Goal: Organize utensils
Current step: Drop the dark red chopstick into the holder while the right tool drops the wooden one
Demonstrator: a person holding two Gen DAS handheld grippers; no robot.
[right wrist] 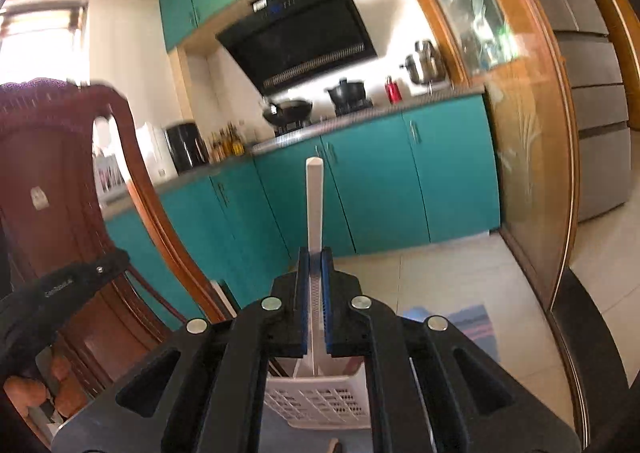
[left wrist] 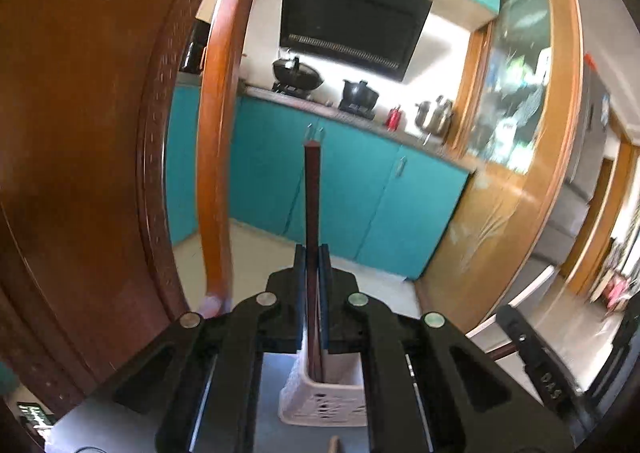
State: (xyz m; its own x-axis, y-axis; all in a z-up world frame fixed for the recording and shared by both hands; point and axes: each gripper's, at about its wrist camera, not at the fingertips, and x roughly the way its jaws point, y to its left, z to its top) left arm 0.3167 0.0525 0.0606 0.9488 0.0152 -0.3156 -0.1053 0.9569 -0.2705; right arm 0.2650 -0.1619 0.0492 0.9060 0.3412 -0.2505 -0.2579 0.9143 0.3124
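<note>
Two grippers, each clamping one utensil upright over the same holder. Nearest: left gripper (left wrist: pixel 312 253) pinching a dark brown chopstick (left wrist: pixel 312 193) between blue pads, lower end already dipping into the white perforated basket (left wrist: pixel 320 405) sitting on the grey tabletop (left wrist: pixel 264 429). Right gripper (right wrist: pixel 316 257) gripping a white utensil handle (right wrist: pixel 314 205) the same way, lower end inside the white perforated basket (right wrist: pixel 320 401); working end hidden, type unclear. Long axes both running vertical, free ends pointing up and away from the cameras, toward the teal cabinets (left wrist: pixel 352 189) and range hood (left wrist: pixel 352 21) beyond. Risks, judging from here: crowding both pieces into one narrow basket, so colliding shafts or fingers; releasing while tilted, letting a stick lean out or tip the light basket; dragging the basket sideways if a tip catches a perforation. Wooden chair back (left wrist: pixel 80 133) sitting close on the left, limiting swing room there.
</note>
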